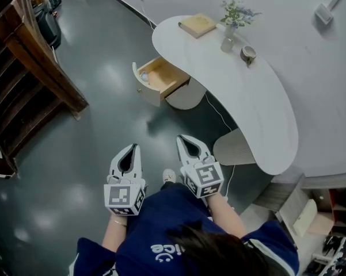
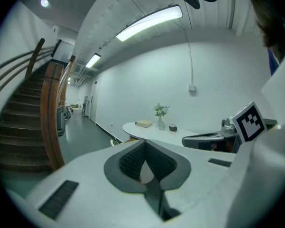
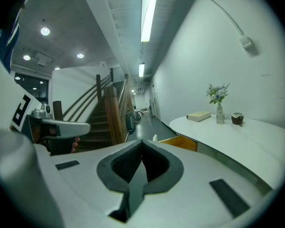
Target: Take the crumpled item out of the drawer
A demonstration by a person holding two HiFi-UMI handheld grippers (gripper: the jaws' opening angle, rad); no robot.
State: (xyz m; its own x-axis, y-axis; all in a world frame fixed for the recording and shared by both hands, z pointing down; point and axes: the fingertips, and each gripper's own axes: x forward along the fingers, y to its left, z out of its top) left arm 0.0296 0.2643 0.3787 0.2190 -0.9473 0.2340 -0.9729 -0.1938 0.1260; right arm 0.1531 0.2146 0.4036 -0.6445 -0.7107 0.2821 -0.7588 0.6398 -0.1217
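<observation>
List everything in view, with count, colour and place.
table: one, white, curved, against the wall
drawer: one, wood-lined, open under the table's left end
crumpled item: one, pale, inside the drawer
book: one, tan, on the table
vase: one, pale, holding flowers, beside the book
cup: one, dark, near the vase
staircase: one, brown, far left
left hand-held gripper: one, white, shut, empty
right hand-held gripper: one, white, shut, empty

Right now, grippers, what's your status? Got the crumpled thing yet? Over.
Left gripper and right gripper both shut, empty. Crumpled item in open drawer, untouched. Only bare floor between.
</observation>
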